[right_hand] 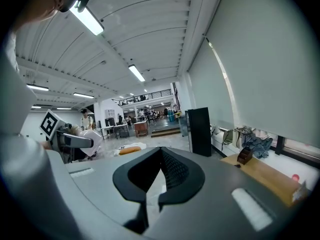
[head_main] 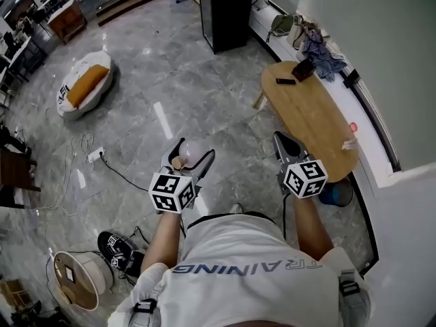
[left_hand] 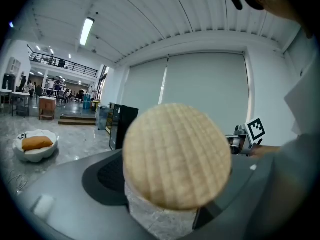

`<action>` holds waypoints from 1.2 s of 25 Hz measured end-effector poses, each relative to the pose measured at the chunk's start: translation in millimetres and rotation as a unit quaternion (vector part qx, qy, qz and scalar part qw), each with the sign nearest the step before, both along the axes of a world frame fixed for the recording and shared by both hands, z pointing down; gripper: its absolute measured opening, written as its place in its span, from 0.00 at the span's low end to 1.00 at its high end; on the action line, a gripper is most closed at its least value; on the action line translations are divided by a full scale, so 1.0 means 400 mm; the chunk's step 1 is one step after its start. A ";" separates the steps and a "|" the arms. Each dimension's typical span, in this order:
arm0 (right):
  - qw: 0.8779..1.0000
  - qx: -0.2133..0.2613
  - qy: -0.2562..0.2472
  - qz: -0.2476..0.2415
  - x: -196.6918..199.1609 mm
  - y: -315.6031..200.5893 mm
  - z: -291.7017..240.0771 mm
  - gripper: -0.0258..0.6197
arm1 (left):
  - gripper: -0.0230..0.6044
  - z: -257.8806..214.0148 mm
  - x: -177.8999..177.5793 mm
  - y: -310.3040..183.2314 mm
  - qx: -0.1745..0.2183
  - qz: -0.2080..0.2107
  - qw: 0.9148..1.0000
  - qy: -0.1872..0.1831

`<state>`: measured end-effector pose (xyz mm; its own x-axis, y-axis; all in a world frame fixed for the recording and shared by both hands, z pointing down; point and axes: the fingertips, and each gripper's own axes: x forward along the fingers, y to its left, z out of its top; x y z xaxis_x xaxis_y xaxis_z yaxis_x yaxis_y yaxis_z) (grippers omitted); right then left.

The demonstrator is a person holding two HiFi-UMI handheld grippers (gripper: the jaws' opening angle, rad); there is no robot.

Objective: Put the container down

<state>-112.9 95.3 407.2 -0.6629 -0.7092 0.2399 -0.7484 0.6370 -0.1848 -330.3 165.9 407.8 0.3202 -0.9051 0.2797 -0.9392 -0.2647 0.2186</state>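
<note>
Floor [head_main: 170, 67]: grey marble. A low oval wooden counter [head_main: 320, 125] stands to the person's right, well apart from both grippers. Its far end carries a dark box [head_main: 303, 69]; its middle is bare.

Container [head_main: 193, 151]: clear body, cork lid [left_hand: 176, 156]. It is clamped between the widely spread jaws of the left gripper [head_main: 195, 157], in the air over the floor, with the lid tipped back toward that gripper.

Right gripper [right_hand: 160, 156]: jaws together, nothing in them.

Judgement: set-down not yet begun. Carry the container over the bare stretch of counter and level it so the base faces down. Lower until the base bears, then spread the jaws.
</note>
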 end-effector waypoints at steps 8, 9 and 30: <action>0.999 0.001 -0.027 0.041 0.104 -0.158 0.012 0.07 | 0.67 -0.008 0.128 -0.204 -0.006 0.050 0.999 -0.013; 0.998 -0.005 -0.027 0.050 0.126 -0.173 0.023 0.07 | 0.67 -0.008 0.145 -0.231 -0.007 0.058 0.998 -0.014; 0.975 -0.018 0.000 0.223 0.196 -0.715 -0.006 0.07 | 0.67 -0.009 0.203 -0.947 -0.002 0.246 0.969 -0.017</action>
